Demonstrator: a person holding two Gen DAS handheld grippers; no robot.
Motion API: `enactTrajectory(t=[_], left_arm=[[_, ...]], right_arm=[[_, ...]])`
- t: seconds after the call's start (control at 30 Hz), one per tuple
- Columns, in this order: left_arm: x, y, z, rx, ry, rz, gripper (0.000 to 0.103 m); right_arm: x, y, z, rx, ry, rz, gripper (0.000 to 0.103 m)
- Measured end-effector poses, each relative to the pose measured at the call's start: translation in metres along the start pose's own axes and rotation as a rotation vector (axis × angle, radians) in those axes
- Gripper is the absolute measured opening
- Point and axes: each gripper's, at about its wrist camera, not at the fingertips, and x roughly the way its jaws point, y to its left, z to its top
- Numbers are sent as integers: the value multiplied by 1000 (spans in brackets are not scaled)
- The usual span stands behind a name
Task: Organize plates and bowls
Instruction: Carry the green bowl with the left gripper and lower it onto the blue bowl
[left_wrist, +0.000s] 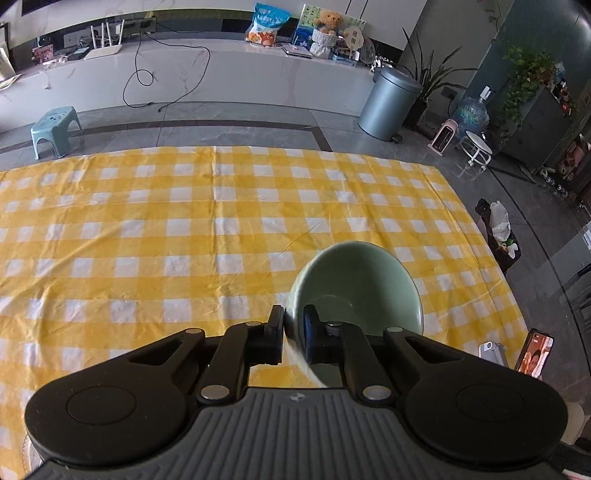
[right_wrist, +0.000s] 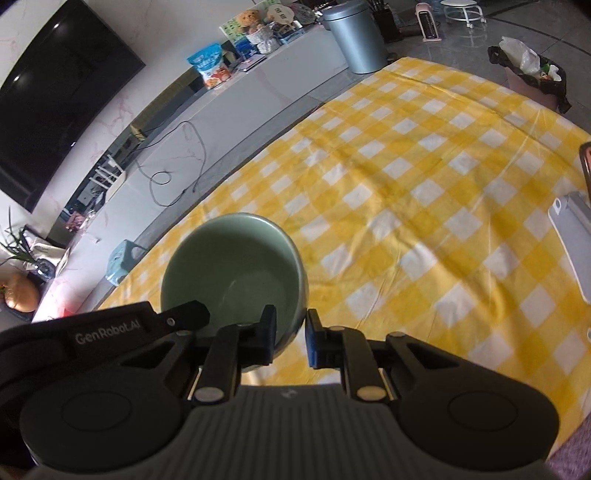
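Green glazed ceramic sits between the fingers of both my tools: one bowl (left_wrist: 354, 288), held over the yellow checked tablecloth (left_wrist: 147, 221) from two sides. My left gripper (left_wrist: 293, 325) pinches the rim, one pad outside the wall and the other inside. My right gripper (right_wrist: 290, 332) straddles the opposite rim the same way, though there I see a sliver of gap beside the outer pad, so I cannot tell whether it is truly clamped or just closing. I judge the two-sided hold is there to keep the bowl from tipping or slipping while it passes from one tool to the other. The bowl looks tilted and off the cloth, but its base is hidden behind my own fingers. No plates or other bowls show. A pale flat object (right_wrist: 576, 240) is cut off at the right view's edge.
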Motion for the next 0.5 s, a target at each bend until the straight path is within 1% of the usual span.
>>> enactTrajectory(t=[0.13,0.27,0.5], left_arm=[[-30,11,-16,-36,-32,3,11],[-59,22,-37,-51,-75,18,11],[-94,52,-70,-150,-116,16,11]], right_arm=[[-27,15,-22,-28,-7,29,14],[-49,26,-45,-46,-2,59,14],[-72,44,-84,-90,26,103,14]])
